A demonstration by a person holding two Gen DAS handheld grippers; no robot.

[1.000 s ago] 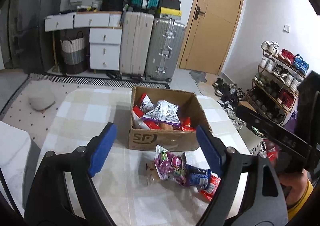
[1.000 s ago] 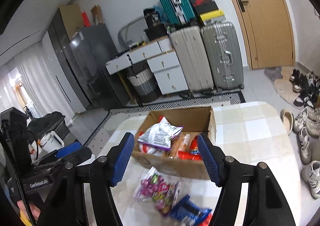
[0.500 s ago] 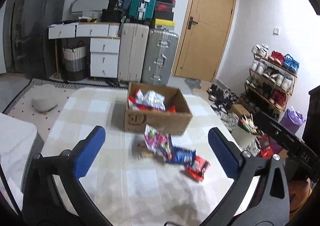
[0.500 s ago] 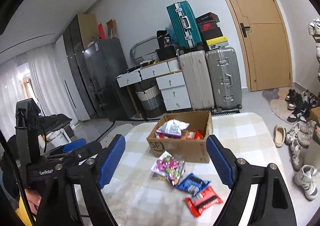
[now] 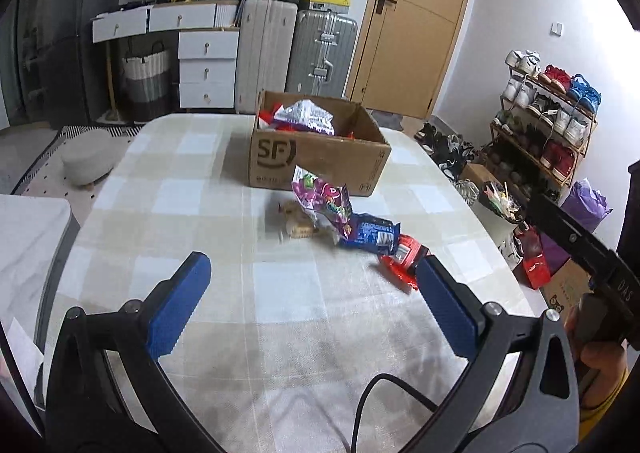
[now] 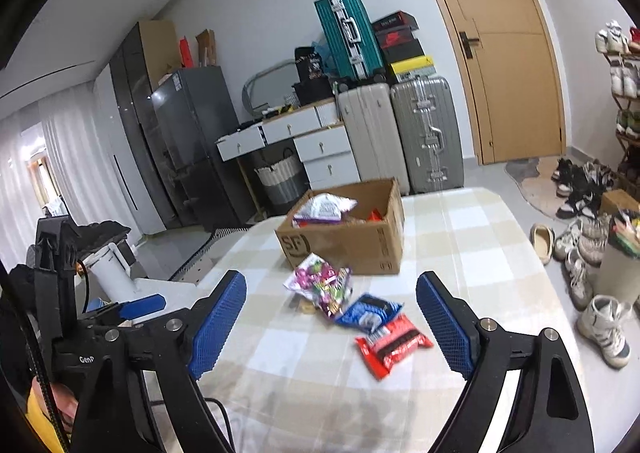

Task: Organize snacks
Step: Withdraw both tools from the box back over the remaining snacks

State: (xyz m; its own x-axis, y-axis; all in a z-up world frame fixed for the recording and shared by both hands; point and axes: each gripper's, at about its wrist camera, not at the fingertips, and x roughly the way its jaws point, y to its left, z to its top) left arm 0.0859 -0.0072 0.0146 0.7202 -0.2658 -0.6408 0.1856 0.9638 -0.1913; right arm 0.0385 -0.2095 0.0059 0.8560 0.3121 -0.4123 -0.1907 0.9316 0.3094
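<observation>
Both grippers hang above the table, jaws wide and empty: the left gripper [image 5: 312,293], then the right gripper [image 6: 332,317]. Loose snacks, a purple bag [image 6: 322,285], blue packet [image 6: 370,311] and red packet [image 6: 394,345], lie before the box [image 6: 348,241]. Next, likely, closing on one packet.

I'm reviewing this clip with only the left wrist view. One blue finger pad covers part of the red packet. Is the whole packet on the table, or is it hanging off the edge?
Observer: The right wrist view shows all of the red packet. It lies flat on the table, well inside the edge.
Operator: My view shows only the right gripper's body, at the frame edge. Is it holding anything?
Observer: No. The right gripper is open with nothing between its fingers, and it is held over the table, short of the loose packets.
</observation>
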